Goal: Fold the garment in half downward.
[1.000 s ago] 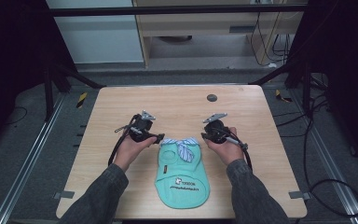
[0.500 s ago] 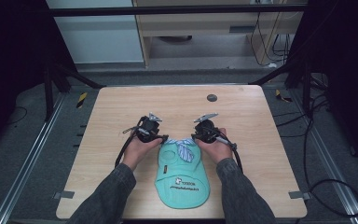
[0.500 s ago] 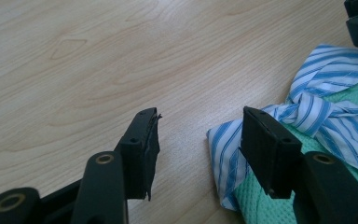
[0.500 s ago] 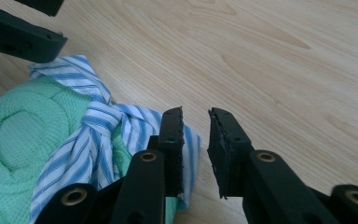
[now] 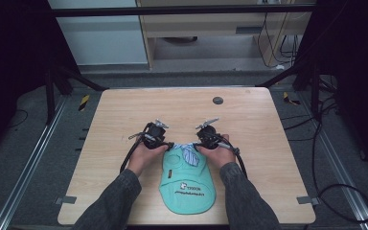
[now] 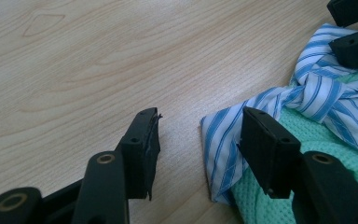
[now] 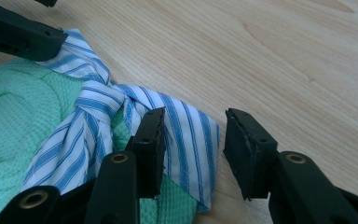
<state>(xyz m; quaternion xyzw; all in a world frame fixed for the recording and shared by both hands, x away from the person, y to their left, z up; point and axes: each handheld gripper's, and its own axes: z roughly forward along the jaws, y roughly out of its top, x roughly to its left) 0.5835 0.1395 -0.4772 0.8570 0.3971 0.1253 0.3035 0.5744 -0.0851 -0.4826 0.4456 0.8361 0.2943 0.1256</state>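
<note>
While both grippers sit at the collar, nothing's grabbed yet.
Left gripper [image 6: 198, 135] and right gripper [image 7: 193, 140] gape apart, each straddling a striped collar [image 7: 186, 135] tip of the green bib [image 5: 188, 179], probably just touching.

Dark grey sleeves, 2 black tongs [image 5: 168, 143] [image 5: 195, 144] with brass screws, black cables.

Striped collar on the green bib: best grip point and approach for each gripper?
Take the striped collar by its two free tips, either side of the central knot. Each tip lies flat at the edge of the green bib, overhanging bare table. The left gripper and right gripper, both open, probably do best coming in low from the outer sides.
</note>
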